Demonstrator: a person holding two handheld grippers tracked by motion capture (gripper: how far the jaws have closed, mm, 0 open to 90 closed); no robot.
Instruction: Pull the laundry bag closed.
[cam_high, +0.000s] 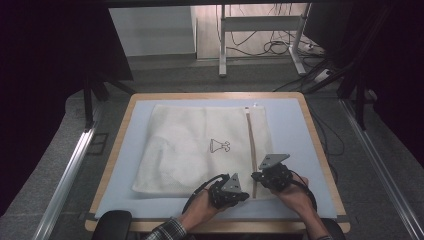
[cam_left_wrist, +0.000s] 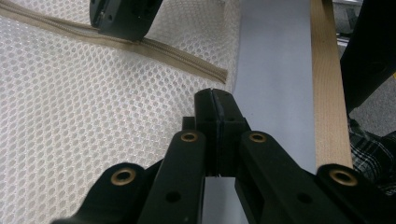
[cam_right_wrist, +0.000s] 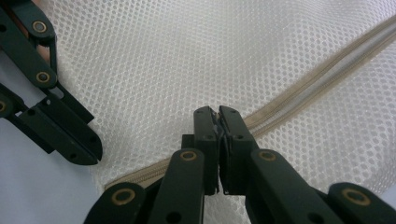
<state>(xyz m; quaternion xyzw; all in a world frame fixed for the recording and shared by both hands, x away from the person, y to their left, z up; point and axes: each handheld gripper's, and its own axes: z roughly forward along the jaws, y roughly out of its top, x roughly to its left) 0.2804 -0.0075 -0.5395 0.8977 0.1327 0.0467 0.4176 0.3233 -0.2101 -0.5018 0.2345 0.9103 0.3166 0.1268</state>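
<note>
High view: white mesh bag (cam_high: 200, 150) lies flat on pale blue mat (cam_high: 290, 125) on surface (cam_high: 320, 150). Tan zipper (cam_high: 251, 145) runs down bag's right side. Both hands at bag's near edge, close together.

Left gripper (cam_high: 231, 194) at bag's near edge, just left of zipper end. Left gripper view: fingers (cam_left_wrist: 205, 116) pressed tight together, at mesh edge; cannot tell if mesh is pinched.

Right gripper (cam_high: 267, 175) on zipper near its near end. Right gripper view: fingers (cam_right_wrist: 205, 126) closed together right on zipper line; something small seems pinched, too small to tell.
</note>
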